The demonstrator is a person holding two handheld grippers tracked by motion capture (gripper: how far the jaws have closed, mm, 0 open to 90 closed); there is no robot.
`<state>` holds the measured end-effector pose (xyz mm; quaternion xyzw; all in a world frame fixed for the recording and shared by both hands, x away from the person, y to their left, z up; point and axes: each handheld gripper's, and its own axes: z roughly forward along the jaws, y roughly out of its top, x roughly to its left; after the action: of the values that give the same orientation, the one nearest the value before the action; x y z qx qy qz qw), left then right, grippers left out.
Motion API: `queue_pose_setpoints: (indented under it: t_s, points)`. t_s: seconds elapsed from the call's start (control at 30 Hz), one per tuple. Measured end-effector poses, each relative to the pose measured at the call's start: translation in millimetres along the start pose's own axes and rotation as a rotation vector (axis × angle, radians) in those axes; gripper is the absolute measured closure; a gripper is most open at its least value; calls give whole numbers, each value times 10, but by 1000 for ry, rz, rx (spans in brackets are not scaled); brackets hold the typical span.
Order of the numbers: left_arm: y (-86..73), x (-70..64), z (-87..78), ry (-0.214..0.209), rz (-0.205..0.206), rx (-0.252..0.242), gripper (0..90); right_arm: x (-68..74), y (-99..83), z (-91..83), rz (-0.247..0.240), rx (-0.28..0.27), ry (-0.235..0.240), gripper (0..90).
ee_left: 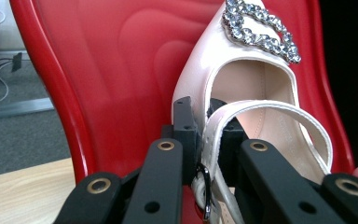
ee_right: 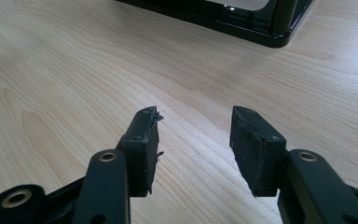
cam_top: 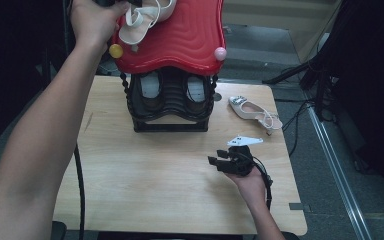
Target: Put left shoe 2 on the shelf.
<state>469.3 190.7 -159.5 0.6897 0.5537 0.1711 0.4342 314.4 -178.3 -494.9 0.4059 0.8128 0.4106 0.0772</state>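
A cream slingback shoe (ee_left: 242, 79) with a rhinestone buckle lies on the red wavy top shelf (cam_top: 180, 40) of a shoe rack. My left gripper (ee_left: 209, 128) is shut on its heel strap; in the high view the hand covers most of that gripper at the shelf's far left. The matching cream shoe (cam_top: 254, 112) lies on the wooden table (cam_top: 145, 175) to the right of the rack. My right gripper (ee_right: 195, 135) is open with nothing between its jaws, low over the table, in front of that shoe and apart from it.
The rack's black lower tier (cam_top: 170, 102) holds a pair of dark shoes. A yellow knob (cam_top: 115, 50) and a pink knob (cam_top: 220, 53) cap its front posts. Black cables and stands (cam_top: 305, 75) lie on the floor at right.
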Motion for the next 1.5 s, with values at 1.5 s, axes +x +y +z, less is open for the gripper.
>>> queue_pose_setpoints:
  t_s: [1.5]
  points:
    - [-162, 87, -448, -106, 103, 2, 484, -16, 1, -2, -2, -2, -13, 530]
